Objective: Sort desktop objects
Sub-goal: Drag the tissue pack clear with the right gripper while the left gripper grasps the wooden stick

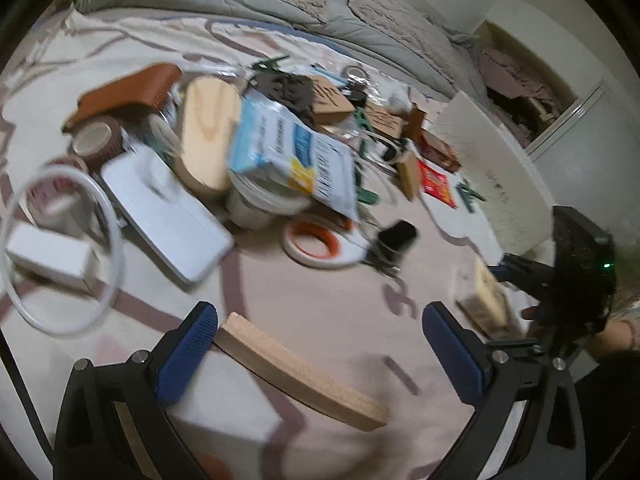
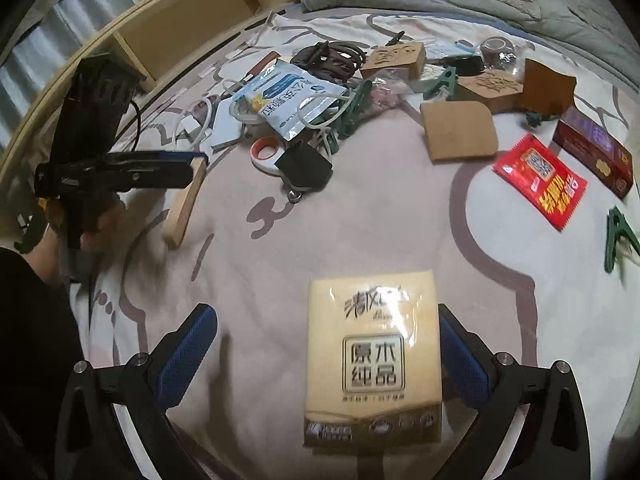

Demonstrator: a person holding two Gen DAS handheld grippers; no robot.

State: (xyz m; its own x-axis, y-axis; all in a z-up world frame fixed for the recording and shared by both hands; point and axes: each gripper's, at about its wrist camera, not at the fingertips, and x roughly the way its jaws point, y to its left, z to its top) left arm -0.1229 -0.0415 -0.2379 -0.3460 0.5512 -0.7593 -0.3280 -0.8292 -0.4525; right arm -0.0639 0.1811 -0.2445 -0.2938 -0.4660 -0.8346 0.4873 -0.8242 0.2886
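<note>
My left gripper (image 1: 320,320) is open, jaws wide apart. A cork board (image 1: 300,372) lies between them on the bedsheet, its end touching the left pad (image 1: 188,352). In the right wrist view the left gripper (image 2: 196,160) hangs over that board (image 2: 186,204). My right gripper (image 2: 328,320) is open above a yellow tissue pack (image 2: 372,364) that lies between its jaws, close to the right pad (image 2: 460,356). The tissue pack also shows in the left wrist view (image 1: 484,300) next to the right gripper's body.
A pile of clutter lies ahead: a blue-white pouch (image 1: 292,148), tape rolls (image 1: 312,240), a wooden oval box (image 1: 208,132), a white box (image 1: 168,216), a black clip (image 2: 306,166). A red packet (image 2: 540,180), a dark red box (image 2: 596,152) and green clips (image 2: 620,236) lie right.
</note>
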